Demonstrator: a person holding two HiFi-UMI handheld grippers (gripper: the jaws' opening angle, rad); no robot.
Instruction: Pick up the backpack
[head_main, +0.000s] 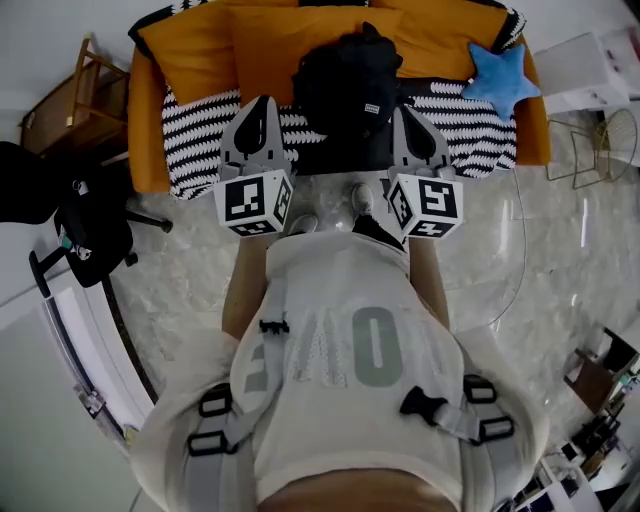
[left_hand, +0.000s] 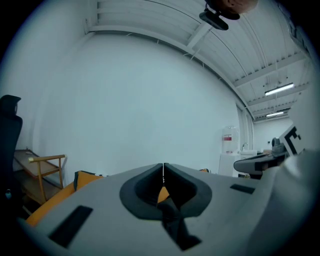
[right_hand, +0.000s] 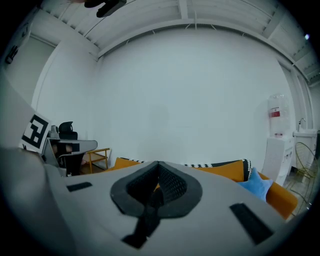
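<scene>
A black backpack (head_main: 345, 85) hangs between my two grippers, over the front of the orange sofa (head_main: 200, 45). At its left side, my left gripper (head_main: 265, 103) is shut on a black strap (left_hand: 172, 220) that trails down out of the closed jaws in the left gripper view (left_hand: 163, 172). At its right side, my right gripper (head_main: 402, 110) is likewise shut on a black strap (right_hand: 149, 212), seen running between the closed jaws in the right gripper view (right_hand: 158, 170). Both grippers point roughly level toward the sofa. The bag's lower part is hidden behind the grippers.
A black-and-white striped blanket (head_main: 200, 140) covers the sofa seat, and a blue star cushion (head_main: 497, 75) lies at its right end. A wooden chair (head_main: 75, 100) and a black office chair (head_main: 85, 215) stand at left. A wire side table (head_main: 600, 145) stands at right.
</scene>
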